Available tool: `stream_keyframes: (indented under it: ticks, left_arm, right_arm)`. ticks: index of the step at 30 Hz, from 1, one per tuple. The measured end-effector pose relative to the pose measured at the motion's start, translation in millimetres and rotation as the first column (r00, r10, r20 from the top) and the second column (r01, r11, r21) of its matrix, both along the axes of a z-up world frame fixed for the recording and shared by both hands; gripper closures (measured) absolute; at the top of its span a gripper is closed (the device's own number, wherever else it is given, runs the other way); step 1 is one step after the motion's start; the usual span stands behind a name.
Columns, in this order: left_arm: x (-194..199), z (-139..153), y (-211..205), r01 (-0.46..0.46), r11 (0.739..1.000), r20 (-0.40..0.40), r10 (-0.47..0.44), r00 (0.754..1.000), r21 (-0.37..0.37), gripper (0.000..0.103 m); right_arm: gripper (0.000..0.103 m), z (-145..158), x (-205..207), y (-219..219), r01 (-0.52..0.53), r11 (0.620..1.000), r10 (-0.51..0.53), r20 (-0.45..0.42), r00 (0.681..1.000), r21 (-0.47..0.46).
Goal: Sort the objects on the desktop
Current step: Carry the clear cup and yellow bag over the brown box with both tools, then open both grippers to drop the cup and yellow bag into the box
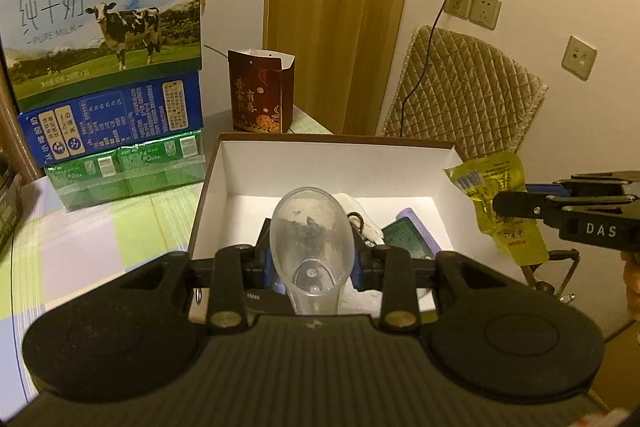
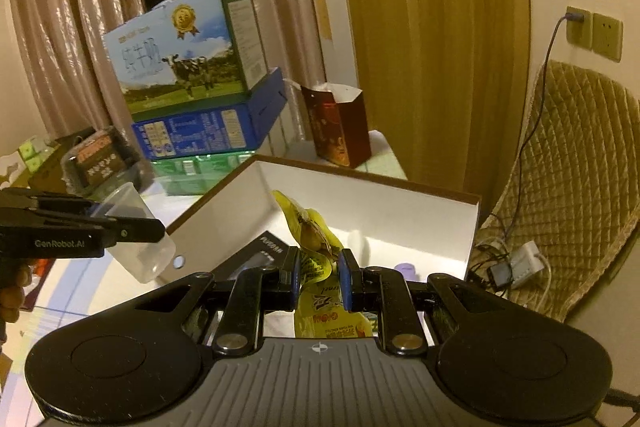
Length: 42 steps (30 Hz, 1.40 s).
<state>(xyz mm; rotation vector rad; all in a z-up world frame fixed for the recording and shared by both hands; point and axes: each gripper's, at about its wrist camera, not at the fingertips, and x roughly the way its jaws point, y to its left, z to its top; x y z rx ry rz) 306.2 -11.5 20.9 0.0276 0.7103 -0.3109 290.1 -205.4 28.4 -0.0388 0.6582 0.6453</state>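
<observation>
The left gripper point(image 1: 314, 259) is clamped on a clear plastic scoop point(image 1: 312, 243), held over the open white box point(image 1: 224, 179); the scoop hides much of what lies inside, where a green card point(image 1: 406, 239) and a pale bundle, perhaps tissue, show only in part. The right gripper point(image 2: 320, 277) pinches a yellow snack packet point(image 2: 316, 259) above the same box, its lower print cut off by the gripper body. Stacked milk cartons point(image 1: 104, 7) and a dark red bag point(image 1: 260, 91) stand behind.

The milk carton point(image 1: 104, 15) reads "PURE MILK" and "3.6"; right gripper point(image 1: 516, 209) reads "DAS".
</observation>
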Motion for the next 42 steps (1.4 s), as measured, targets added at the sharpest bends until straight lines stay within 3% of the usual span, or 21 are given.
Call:
stream_keyframes:
  ticks: [10, 22, 26, 34, 36, 42]
  left_arm:
    - [51, -19, -11, 0.005, 0.999, -0.044, -0.004, 0.999, 0.038, 0.074]
    - [135, -66, -27, -0.004, 0.990, -0.123, 0.021, 0.992, 0.139, 0.074]
    - [158, -81, -33, -0.007, 0.979, -0.135, 0.035, 0.990, 0.201, 0.074]
    - [184, -94, -38, -0.027, 0.971, -0.139, 0.061, 0.988, 0.237, 0.073]
    - [187, -97, -38, -0.039, 0.970, -0.137, 0.074, 0.988, 0.241, 0.065]
    - [188, -95, -38, -0.043, 0.971, -0.129, 0.075, 0.989, 0.236, 0.058]
  right_arm:
    - [0.087, -24, 45, 8, -0.011, 0.999, 0.010, -0.013, 1.000, -0.044]
    - [0.087, -69, 108, 26, -0.044, 0.984, 0.041, -0.017, 0.999, -0.173]
    - [0.087, -79, 122, 28, -0.051, 0.976, 0.049, -0.012, 0.999, -0.211]
    - [0.087, -88, 136, 27, -0.046, 0.973, 0.042, -0.022, 0.999, -0.225]
    - [0.087, -89, 137, 27, -0.048, 0.972, 0.044, -0.022, 0.999, -0.232]
    - [0.087, -92, 138, 27, -0.051, 0.968, 0.047, -0.025, 0.999, -0.245]
